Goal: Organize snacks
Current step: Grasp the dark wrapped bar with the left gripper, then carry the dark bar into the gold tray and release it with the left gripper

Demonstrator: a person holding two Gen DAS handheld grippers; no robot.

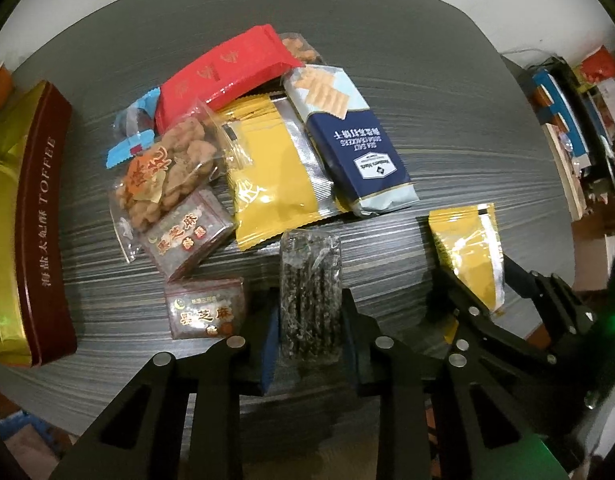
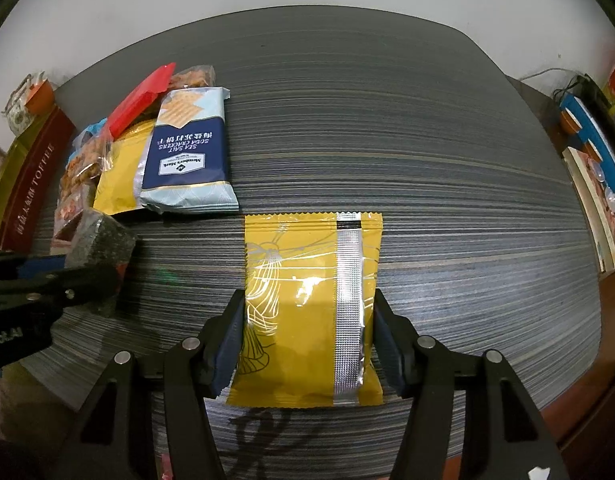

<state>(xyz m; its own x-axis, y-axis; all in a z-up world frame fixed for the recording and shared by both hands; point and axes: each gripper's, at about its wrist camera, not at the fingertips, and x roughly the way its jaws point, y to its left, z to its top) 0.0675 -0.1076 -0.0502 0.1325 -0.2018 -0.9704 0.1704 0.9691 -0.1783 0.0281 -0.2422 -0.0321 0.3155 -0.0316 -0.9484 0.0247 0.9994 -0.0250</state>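
Your left gripper [image 1: 309, 336] is clamped on a dark speckled sesame bar [image 1: 310, 296] in clear wrap; both blue pads press its sides, and its near end is hidden between the fingers. Your right gripper [image 2: 307, 340] grips a yellow foil packet [image 2: 307, 312], lifted above the grey striped table [image 2: 427, 160], with a pad on each long edge.

The rest of the snacks sit in a heap at the far left: a navy cracker pack [image 1: 347, 136], a second yellow packet [image 1: 271, 176] partly under it, a red pack [image 1: 227, 72], a clear bag of fried twists [image 1: 167, 176] and two small brown sesame boxes [image 1: 195, 236]. Another clear bag behind the red pack is mostly covered. The toffee box [image 1: 39, 224] is cut off at the left edge. Clutter at the far right is too blurred to name.
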